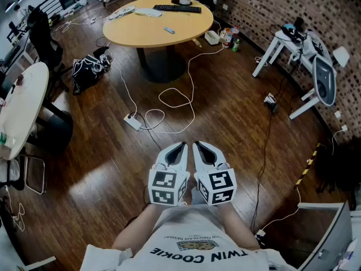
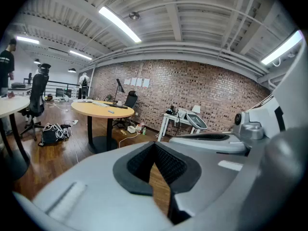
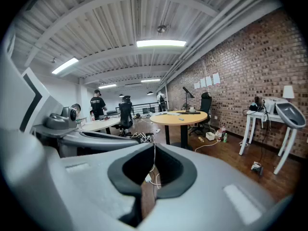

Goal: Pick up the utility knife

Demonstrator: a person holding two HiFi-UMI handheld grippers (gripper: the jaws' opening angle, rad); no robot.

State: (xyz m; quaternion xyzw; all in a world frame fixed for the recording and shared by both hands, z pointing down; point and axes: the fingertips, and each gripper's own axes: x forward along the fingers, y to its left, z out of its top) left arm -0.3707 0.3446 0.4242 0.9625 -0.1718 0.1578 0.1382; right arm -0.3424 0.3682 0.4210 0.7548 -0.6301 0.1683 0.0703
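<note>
A small pale grey object [image 1: 169, 30], possibly the utility knife, lies on the round yellow table [image 1: 141, 30] far ahead across the room. It shows as a tiny speck on the tabletop in the left gripper view [image 2: 111, 111] and the right gripper view [image 3: 181, 119]. My left gripper [image 1: 181, 145] and right gripper [image 1: 199, 145] are held side by side close to my body, over the wooden floor. Both point forward and slightly down. The jaws of my left gripper [image 2: 155, 143] and of my right gripper [image 3: 154, 146] are shut with nothing between them.
A power strip [image 1: 133, 121] and looping white cables [image 1: 175, 97] lie on the floor between me and the table. A black bag [image 1: 89, 71] and an office chair [image 1: 45, 38] stand left, a white desk [image 1: 287, 44] right. A keyboard [image 1: 176, 8] is on the table.
</note>
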